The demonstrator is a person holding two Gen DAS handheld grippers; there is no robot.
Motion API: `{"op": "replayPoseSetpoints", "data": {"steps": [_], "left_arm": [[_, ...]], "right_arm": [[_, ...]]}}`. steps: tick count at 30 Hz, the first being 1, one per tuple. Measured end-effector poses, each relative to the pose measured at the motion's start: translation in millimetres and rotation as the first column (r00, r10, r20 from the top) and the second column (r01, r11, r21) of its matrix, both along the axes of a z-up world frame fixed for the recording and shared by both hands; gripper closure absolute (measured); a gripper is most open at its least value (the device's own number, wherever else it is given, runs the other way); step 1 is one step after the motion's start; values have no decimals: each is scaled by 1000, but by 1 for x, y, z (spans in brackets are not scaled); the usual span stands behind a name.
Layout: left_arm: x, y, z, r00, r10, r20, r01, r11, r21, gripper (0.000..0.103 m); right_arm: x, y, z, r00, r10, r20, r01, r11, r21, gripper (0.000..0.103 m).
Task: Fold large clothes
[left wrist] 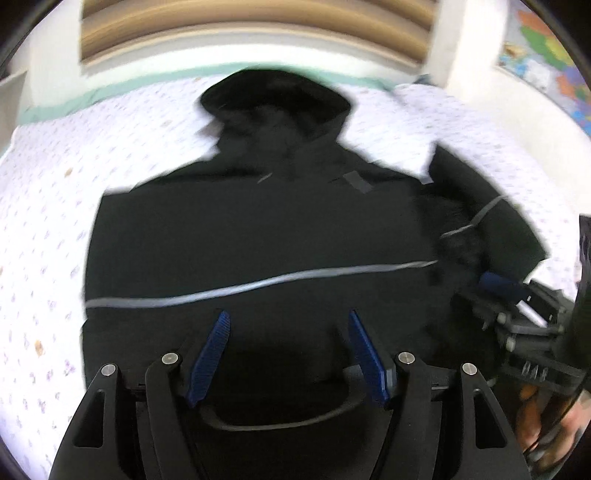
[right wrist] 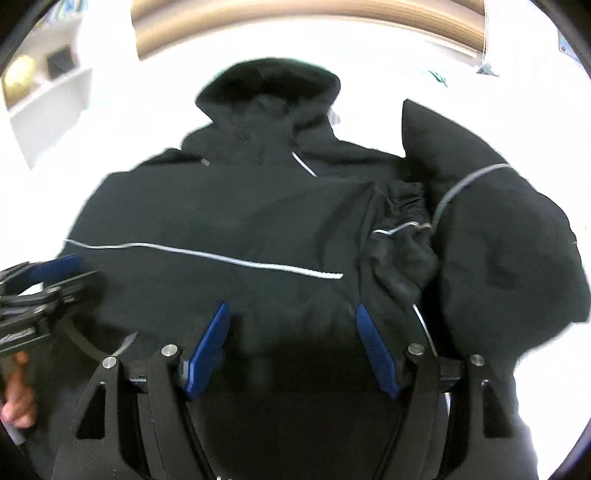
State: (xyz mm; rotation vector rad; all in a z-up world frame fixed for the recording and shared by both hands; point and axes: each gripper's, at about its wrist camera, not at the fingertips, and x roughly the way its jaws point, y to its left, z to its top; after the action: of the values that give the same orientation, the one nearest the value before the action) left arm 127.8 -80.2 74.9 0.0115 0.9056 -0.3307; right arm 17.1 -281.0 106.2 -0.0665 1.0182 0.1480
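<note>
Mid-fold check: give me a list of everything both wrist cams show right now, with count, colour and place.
jacket: one, black, hooded, thin grey stripe across the body, spread flat on the bed, hood pointing away from the cameras.
sleeve: one, black with a grey stripe, bunched up at the jacket's right side, elastic cuff lying on the body.
bed sheet: one, white with small purple print, under the jacket.
headboard: one, tan wood, beyond the hood.
map poster: one, multicoloured, upper right of the left view.
shelf: one, white, upper left of the right view.
left gripper: one, black with blue pads, open above the hem.
right gripper: one, same make, open above the hem.
</note>
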Motion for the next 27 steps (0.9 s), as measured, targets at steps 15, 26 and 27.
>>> {"op": "replayPoseSetpoints", "data": {"steps": [15, 26, 27], "left_arm": [[51, -163, -37, 995, -32, -97, 25, 997, -75, 35], [39, -172, -68, 998, -58, 35, 61, 995, -84, 31], [39, -173, -70, 997, -60, 41, 63, 995, -77, 30]], "right_arm": [[-57, -261, 87, 905, -416, 89, 400, 903, 154, 26], [-24, -371, 20, 822, -548, -153, 559, 729, 395, 26], [-13, -375, 13, 819, -547, -174, 566, 718, 406, 26]]}}
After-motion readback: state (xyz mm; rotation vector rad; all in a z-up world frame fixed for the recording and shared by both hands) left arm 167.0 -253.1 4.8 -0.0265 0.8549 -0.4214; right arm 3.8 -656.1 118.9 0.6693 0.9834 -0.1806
